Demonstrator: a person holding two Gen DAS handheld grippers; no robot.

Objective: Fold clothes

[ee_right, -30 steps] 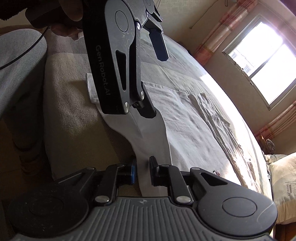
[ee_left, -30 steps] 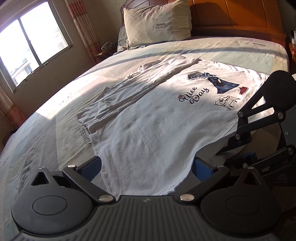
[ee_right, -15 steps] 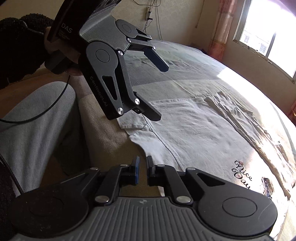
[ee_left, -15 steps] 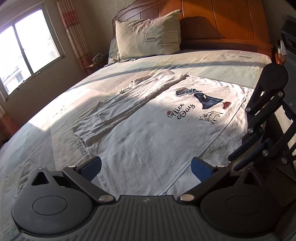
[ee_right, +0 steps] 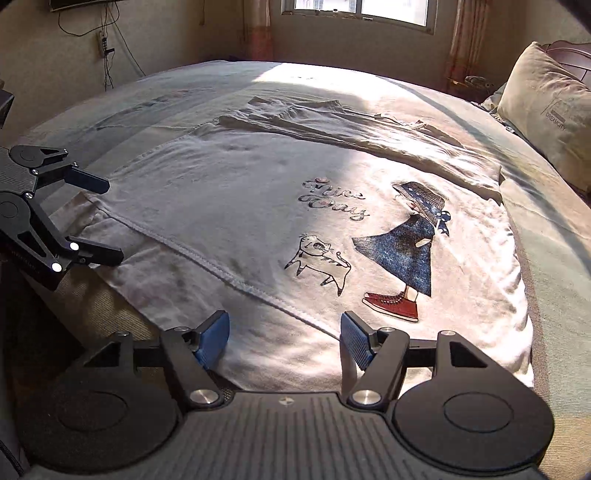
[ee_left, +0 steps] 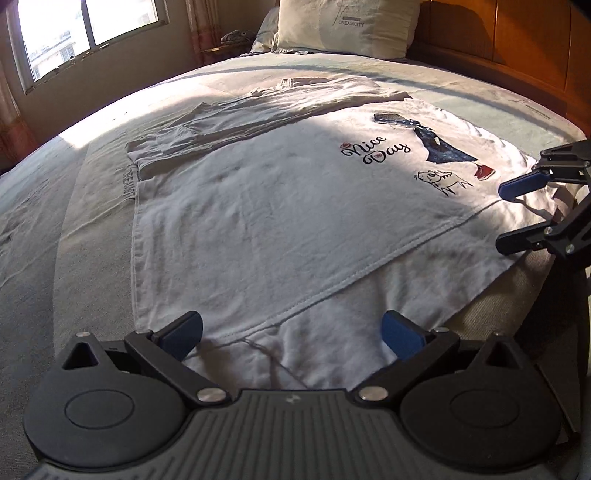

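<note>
The right gripper (ee_right: 284,338) is opening its jaws — a second ago they were pinched on the near edge of the white T-shirt (ee_left: 280,206), and now that edge lies flat on the bed (ee_left: 55,229) with cloth beneath the spread pads but nothing pressing on it. In that time the gripper has also swung from the shirt's hem corner, close by the left gripper (ee_left: 291,332), along the near edge to the side of the printed figure. The left gripper's fingers stand wide apart as before, low over the hem corner, gripping nothing. My reading is that a spreading-out step has just ended: the shirt is released and laid flat, and both hands are now stationed along its near edge, probably to pinch it for the next fold.

The T-shirt lies print-up across the middle of the bed, its hem toward the left gripper and its shoulders toward the pillow (ee_left: 347,26). Its far side — the side toward the window (ee_left: 92,33) — is already folded inward in a long rumpled band. The near side hangs slightly over the mattress edge, and a stitched seam runs parallel to that edge. The print reads "Nice Day" (ee_left: 373,149), beside a girl in a blue dress and a small cat.
</note>
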